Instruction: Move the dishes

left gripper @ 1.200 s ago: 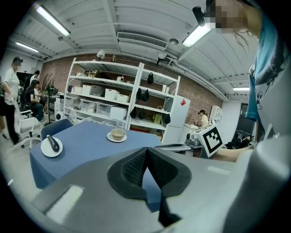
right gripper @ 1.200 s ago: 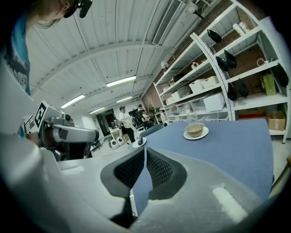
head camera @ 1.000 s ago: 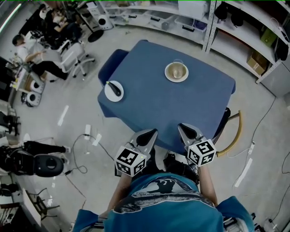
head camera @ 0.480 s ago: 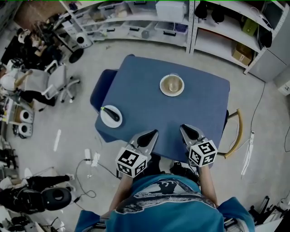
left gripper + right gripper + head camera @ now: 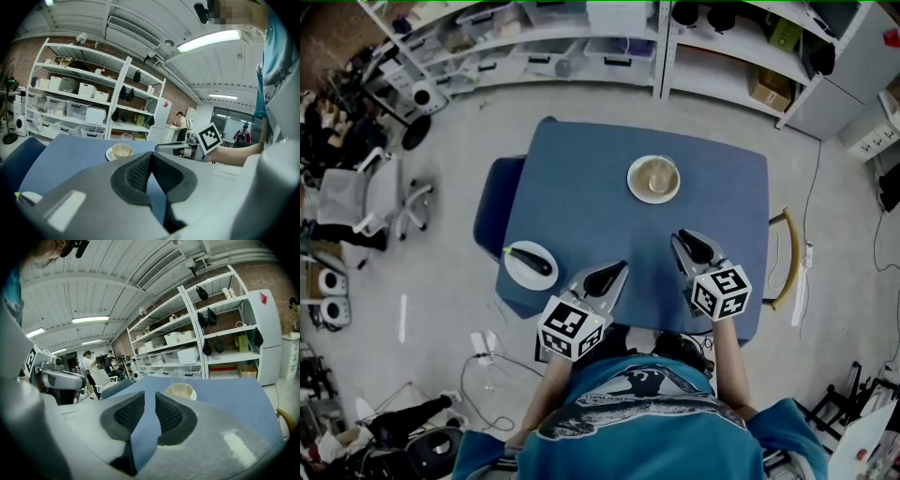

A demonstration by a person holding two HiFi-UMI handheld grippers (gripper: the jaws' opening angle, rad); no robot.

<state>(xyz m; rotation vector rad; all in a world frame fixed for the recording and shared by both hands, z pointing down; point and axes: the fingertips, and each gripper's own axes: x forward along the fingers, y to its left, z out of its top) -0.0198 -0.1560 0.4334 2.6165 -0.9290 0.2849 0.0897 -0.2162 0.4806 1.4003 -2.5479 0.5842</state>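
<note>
Shelves (image 5: 534, 42) stood along the wall behind a blue desk (image 5: 581, 187). A tan bowl (image 5: 654, 176) sat on a saucer at the desk's far side. A white plate (image 5: 521, 272) with something dark on it sat at the near left corner. The left hand-held gripper (image 5: 605, 277) had its jaws together on nothing. The right hand-held gripper (image 5: 684, 242) had its jaws a little apart, empty. Both were over the near edge, well apart from the dishes.

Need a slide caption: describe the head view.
Left gripper and right gripper, both empty, over a blue table holding bowl and plate.
</note>
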